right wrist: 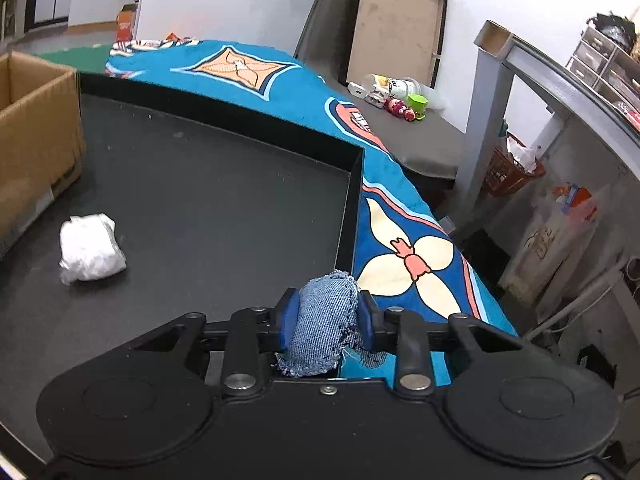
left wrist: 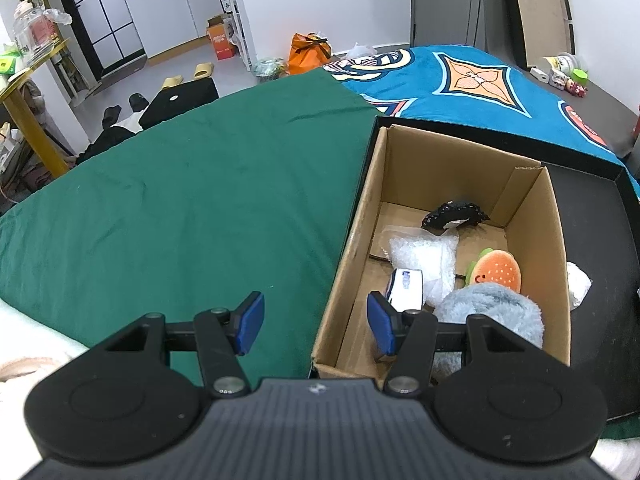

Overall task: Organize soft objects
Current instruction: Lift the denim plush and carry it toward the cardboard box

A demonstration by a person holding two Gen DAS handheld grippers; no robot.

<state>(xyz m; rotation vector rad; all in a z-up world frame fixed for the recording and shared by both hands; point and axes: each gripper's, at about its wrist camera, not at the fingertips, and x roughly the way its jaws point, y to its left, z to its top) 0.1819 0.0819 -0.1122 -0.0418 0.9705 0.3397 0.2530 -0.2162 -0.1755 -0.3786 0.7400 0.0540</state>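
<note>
Right gripper [right wrist: 325, 322]: blue-padded jaws pinched on a small frayed blue denim pouch [right wrist: 320, 332], held at the near right corner of the shallow black tray [right wrist: 348, 204], over its rim beside the teal patterned blanket [right wrist: 404, 248]. The pouch bulges between the pads, part of it hanging loose behind them.

Left gripper [left wrist: 316, 326]: jaws spread wide, nothing between them, straddling the near left wall of the open brown cardboard box [left wrist: 348, 280].

Box contents: fluffy grey-blue plush [left wrist: 496, 312], orange hamburger plush [left wrist: 498, 272], clear bubble-wrap bag [left wrist: 424, 258], small white-and-blue packet [left wrist: 406, 286], black frilled fabric piece [left wrist: 456, 214].

Outstanding: crumpled white soft bundle [right wrist: 90, 248], loose on the tray floor just beside the box; green cloth [left wrist: 180, 200] to the left.

Risks, judged:
- The denim pouch could slip or squeeze out in transit, since the grip is on soft, compressible stuff; dropped here, it may land on the blanket outside the tray.
- The left gripper's inner finger sits inside the box wall; a sideways move could drag or tip the box.
- The white bundle lies along the likely path to the box and could be knocked.
</note>
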